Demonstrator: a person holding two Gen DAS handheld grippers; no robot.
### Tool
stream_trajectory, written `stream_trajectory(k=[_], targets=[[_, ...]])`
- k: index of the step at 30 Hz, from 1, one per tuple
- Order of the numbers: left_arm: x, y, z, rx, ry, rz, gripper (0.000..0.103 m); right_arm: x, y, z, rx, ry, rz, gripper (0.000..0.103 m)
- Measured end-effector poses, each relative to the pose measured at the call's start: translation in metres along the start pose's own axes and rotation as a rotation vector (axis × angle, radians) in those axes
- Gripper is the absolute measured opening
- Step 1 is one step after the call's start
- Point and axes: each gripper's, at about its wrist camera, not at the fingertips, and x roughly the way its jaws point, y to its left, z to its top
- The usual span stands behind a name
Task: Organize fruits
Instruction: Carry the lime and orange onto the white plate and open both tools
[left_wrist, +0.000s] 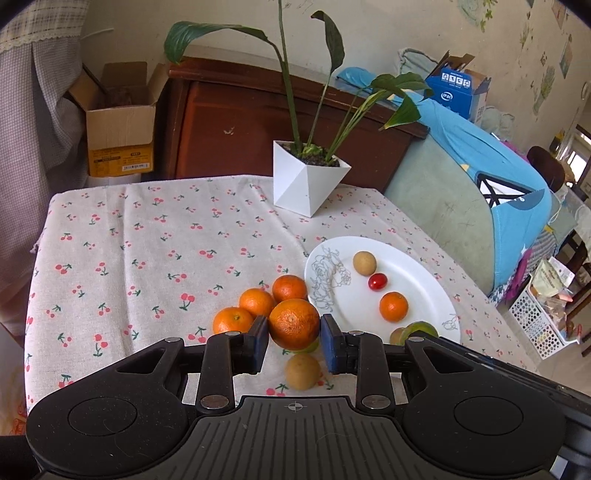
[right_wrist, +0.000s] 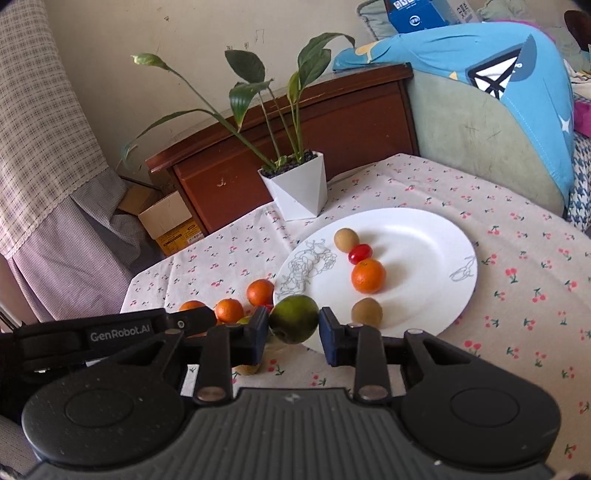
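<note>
My left gripper (left_wrist: 294, 341) is shut on a large orange (left_wrist: 294, 324), held above the cherry-print cloth left of the white plate (left_wrist: 413, 280). Three more oranges (left_wrist: 256, 302) lie on the cloth behind it and a tan round fruit (left_wrist: 303, 371) lies below it. My right gripper (right_wrist: 293, 332) is shut on a green citrus fruit (right_wrist: 293, 324) at the plate's (right_wrist: 424, 240) near-left rim. On the plate lie a tan fruit (right_wrist: 346, 239), a cherry tomato (right_wrist: 360, 253), a small orange (right_wrist: 368, 276) and another tan fruit (right_wrist: 366, 312).
A white angular pot with a leafy plant (left_wrist: 306, 181) stands at the table's far side. A wooden cabinet (left_wrist: 236, 122) and an open cardboard box (left_wrist: 120, 122) are behind the table. A cushioned seat with blue cloth (left_wrist: 491, 184) is on the right.
</note>
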Motion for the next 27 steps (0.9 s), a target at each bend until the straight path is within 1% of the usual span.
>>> stream_trajectory(k=[4,6,10,13,16,20,24,27], targets=[[0.002,-0.013,0.010,0.031,0.001,-0.028,0.028,-0.004,-0.020,0.019,0.071,-0.010,-0.032,0.030],[0.007,-0.018,0.014,0.040,0.017,-0.044,0.028,-0.001,-0.030,0.026,0.093,0.007,-0.055,0.030],[0.021,-0.027,0.019,0.075,0.051,-0.067,0.028,0.004,-0.050,0.036,0.150,0.030,-0.066,0.030],[0.033,-0.032,0.020,0.093,0.071,-0.082,0.028,0.007,-0.062,0.033,0.198,0.029,-0.087,0.030],[0.043,-0.037,0.019,0.106,0.088,-0.081,0.028,0.016,-0.072,0.026,0.272,0.056,-0.082,0.030],[0.057,-0.040,0.017,0.110,0.112,-0.082,0.028,0.024,-0.074,0.022,0.284,0.082,-0.098,0.030],[0.067,-0.045,0.016,0.121,0.136,-0.087,0.029,0.030,-0.072,0.021,0.288,0.087,-0.088,0.030],[0.071,-0.049,0.015,0.133,0.139,-0.090,0.029,0.034,-0.072,0.019,0.288,0.090,-0.092,0.031]])
